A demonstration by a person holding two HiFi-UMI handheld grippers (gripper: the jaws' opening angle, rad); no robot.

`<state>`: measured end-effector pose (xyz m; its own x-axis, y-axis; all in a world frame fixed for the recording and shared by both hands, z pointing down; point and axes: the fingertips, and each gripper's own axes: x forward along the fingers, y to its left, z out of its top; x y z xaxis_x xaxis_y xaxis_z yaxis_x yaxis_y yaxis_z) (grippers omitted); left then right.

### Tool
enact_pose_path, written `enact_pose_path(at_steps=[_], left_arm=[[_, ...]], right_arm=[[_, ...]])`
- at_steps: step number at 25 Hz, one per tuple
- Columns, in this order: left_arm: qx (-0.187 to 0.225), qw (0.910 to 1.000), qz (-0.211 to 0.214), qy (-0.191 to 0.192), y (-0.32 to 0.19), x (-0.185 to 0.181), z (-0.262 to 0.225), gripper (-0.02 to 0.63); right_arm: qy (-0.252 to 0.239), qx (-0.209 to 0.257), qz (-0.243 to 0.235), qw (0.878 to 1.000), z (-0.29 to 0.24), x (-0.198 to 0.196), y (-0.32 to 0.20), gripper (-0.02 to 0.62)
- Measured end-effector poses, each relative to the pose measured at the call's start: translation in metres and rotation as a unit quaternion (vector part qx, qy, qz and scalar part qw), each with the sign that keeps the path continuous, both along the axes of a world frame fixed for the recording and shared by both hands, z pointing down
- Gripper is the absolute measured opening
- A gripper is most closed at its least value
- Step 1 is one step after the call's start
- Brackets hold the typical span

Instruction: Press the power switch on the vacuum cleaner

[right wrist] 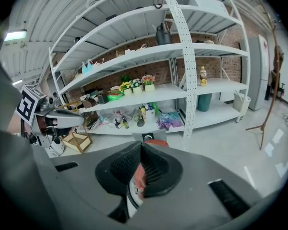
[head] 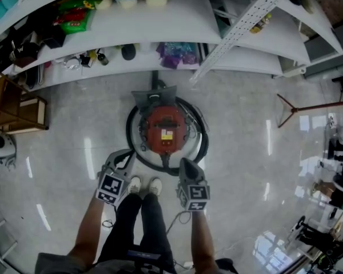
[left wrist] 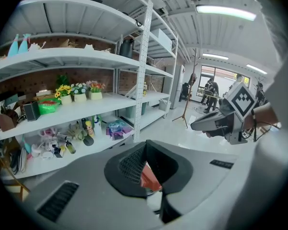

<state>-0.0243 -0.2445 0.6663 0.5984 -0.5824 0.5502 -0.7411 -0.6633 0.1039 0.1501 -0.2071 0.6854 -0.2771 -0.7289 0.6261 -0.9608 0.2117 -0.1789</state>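
**A:** Where is the vacuum cleaner sitting?

**B:** The vacuum cleaner [head: 164,131], a red drum with a grey piece on its far side, is standing on the pale glossy floor [head: 246,153]. It is just in front of the lowest shelf [head: 251,59] of a white rack. A black hose [head: 128,135] is looping round its body.

**A:** And the person?

**B:** Standing right before it and looking down. The white shoes [head: 143,185] are pointing at the drum, close to the hose loop.

**A:** What is the left tool doing?

**B:** The left tool [head: 121,160] is hovering by the near left part of the loop, apart from the red body. Its own view is showing the two black pads meeting at their tips with nothing between them. A bit of red is peeking through the gap lower down.

**A:** And the other?

**B:** The right tool [head: 184,163] is hanging over the near right edge of the loop and pointing toward the drum. I cannot tell whether it is touching anything. Its jaws are pressing together too, gripping nothing.

**A:** Are you seeing the switch?

**B:** I am seeing a small pale label [head: 167,135] on the red top, but I cannot tell which part is the power switch.

**A:** Anything else about?

**B:** Flower pots [head: 126,0] are lining a higher shelf, and a wooden crate [head: 11,110] is sitting off to the left.
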Motion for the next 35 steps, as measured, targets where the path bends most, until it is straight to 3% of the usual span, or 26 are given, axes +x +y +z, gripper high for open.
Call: enact_pose_path(at_steps=[24,35], left_arm=[[-0.027,0.9996,-0.012,-0.004,-0.009,0.012,0.105,0.008],[-0.030,0.9995,0.008,-0.001,-0.013,0.021,0.153,0.008]], right_arm=[[-0.006,-0.022,-0.016,1.000,0.116,0.009,-0.020,0.011],[-0.012,-0.034,-0.024,0.999,0.172,0.006,-0.032,0.011]])
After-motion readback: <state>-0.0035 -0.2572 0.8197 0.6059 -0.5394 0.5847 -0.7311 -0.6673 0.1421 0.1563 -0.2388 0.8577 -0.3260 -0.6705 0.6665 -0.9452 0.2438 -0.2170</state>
